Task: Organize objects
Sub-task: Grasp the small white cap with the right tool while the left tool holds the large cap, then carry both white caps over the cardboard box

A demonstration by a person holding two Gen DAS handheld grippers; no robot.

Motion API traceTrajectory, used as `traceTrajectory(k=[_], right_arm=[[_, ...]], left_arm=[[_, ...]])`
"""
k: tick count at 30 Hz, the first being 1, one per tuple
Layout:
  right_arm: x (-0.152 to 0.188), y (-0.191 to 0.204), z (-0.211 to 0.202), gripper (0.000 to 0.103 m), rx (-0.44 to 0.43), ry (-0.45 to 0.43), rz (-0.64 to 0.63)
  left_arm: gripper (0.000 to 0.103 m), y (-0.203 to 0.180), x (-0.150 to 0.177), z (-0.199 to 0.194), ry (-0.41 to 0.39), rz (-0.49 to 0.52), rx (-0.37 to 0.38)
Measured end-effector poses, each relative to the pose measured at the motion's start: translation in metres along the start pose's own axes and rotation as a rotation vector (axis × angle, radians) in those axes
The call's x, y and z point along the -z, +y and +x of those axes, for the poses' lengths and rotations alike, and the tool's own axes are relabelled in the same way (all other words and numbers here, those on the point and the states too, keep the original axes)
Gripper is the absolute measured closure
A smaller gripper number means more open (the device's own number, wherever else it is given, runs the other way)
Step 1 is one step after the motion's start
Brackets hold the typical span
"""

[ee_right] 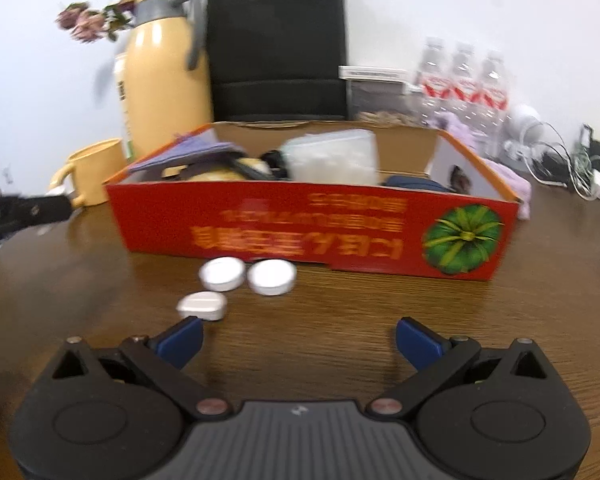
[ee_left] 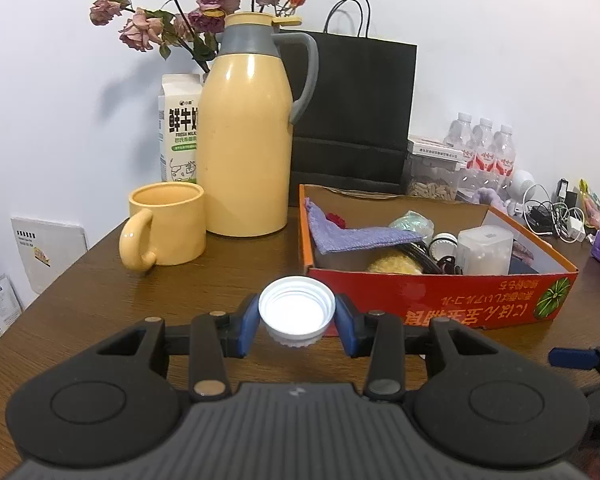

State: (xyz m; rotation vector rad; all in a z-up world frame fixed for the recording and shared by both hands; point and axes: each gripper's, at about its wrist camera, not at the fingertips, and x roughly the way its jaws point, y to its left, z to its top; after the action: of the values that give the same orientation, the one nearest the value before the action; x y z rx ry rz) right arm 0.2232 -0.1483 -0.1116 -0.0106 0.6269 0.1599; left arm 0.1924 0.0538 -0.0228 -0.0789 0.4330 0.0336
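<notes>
Left gripper [ee_left: 296, 322] was clamped on a white cap [ee_left: 297, 310], open side up, blue pads touching its rim on both sides. The cap sat lifted off the desk [ee_left: 100, 288], with the red box [ee_left: 440, 300] just ahead and to the right of it. So the drop likely called for a carry forward-right over the near wall; that wall stood between cap and box interior, and a low carry risked clipping it.

Right gripper [ee_right: 298, 340] had its jaws wide apart, nothing between them. Two round tins [ee_right: 222, 274] and [ee_right: 271, 276] lay touching, near the box front, ahead and left of the jaws. A third small white piece [ee_right: 202, 306] lay nearer, just beside the left pad. View was blurred, exact shape unclear. The right hand was nearer these three and they seemed next for pickup.
</notes>
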Motion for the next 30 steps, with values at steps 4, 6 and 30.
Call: traceTrajectory(k=[4, 6, 30], right_arm=[[-0.001, 0.022, 0.002, 0.017, -0.048, 0.002, -0.022], [-0.003, 0.032, 0.005, 0.023, -0.060, 0.006, -0.034], [-0.029, 0.028, -0.029, 0.077, -0.077, -0.236, -0.002]], left_arm=[[0.062, 0.004, 0.000, 0.000, 0.003, -0.003, 0.000], [0.062, 0.004, 0.001, 0.000, 0.010, 0.005, 0.004], [0.062, -0.005, -0.002, -0.008, -0.041, -0.003, 0.011]])
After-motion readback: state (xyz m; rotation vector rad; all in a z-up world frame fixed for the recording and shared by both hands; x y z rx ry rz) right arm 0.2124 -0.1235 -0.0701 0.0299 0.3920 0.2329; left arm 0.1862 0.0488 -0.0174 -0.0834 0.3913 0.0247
